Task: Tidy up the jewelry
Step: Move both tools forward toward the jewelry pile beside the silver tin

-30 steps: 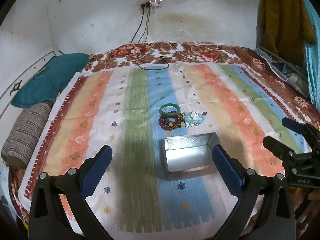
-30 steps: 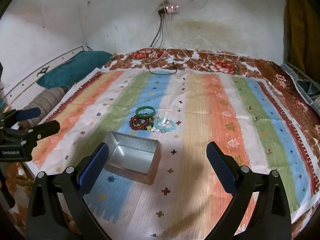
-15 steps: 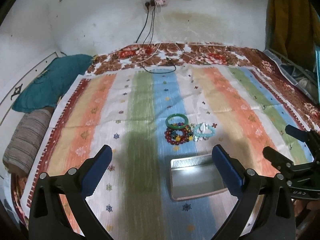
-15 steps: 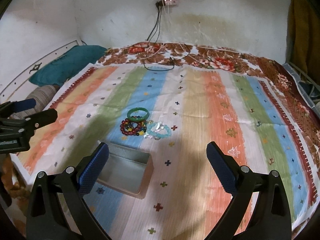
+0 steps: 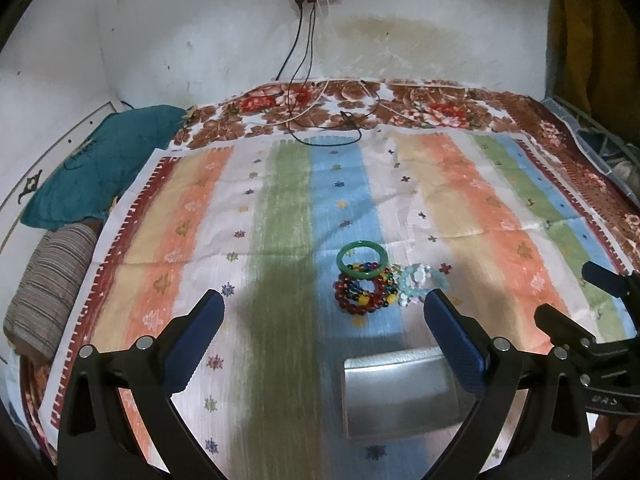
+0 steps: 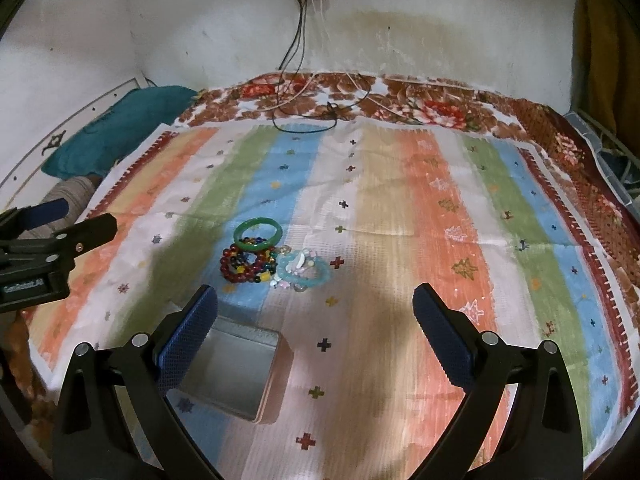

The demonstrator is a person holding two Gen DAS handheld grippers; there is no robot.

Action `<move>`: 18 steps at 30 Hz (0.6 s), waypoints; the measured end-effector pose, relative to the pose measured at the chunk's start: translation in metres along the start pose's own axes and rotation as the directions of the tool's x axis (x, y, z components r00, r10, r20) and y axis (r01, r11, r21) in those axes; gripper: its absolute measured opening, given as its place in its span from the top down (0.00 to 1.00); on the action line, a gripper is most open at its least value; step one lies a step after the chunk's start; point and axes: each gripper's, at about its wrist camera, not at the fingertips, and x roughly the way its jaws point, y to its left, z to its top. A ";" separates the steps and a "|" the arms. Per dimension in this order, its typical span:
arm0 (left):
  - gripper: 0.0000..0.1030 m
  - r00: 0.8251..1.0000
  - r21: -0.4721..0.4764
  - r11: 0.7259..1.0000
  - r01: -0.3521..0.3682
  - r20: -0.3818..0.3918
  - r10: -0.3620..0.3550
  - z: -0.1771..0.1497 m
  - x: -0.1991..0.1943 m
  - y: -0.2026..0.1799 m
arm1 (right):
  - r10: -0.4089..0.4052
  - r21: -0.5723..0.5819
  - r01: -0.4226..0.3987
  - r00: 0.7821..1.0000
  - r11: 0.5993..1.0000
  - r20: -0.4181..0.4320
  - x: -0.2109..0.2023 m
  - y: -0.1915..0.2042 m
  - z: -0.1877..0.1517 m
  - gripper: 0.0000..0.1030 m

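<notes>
Both grippers, left (image 5: 324,308) and right (image 6: 316,300), are held spread and empty; the overlapping bracelets (image 6: 272,258) could be snagged together, missing the tin (image 6: 236,372).

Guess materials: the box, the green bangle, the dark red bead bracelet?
Box: looks like thin metal, a tin; dull silver with soft glare inside.
Green bangle: jade, glass or resin; one smooth glossy ring, can't tell which.
Dark red bead bracelet: shiny round beads, glass or plastic; some yellow and blue ones mixed in.

Right gripper (image 6: 316,332) (fingers spread wide) hovers above bracelets (image 6: 272,258) and tin (image 6: 236,372).
</notes>
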 end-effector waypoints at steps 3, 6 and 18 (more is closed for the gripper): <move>0.05 1.000 -0.008 1.000 -0.011 -0.011 0.010 0.005 0.013 0.002 | 0.004 0.005 -0.003 1.000 1.000 -0.018 0.010 -0.002 0.004 0.04; 0.05 0.999 -0.016 1.000 -0.011 -0.031 0.011 0.008 0.026 0.003 | 0.001 0.004 0.000 0.999 1.000 -0.037 0.020 -0.004 0.006 0.04; 0.05 0.997 -0.001 1.000 -0.021 -0.072 0.020 0.015 0.066 0.001 | 0.013 0.019 -0.010 0.992 1.000 -0.124 0.059 -0.008 0.013 0.04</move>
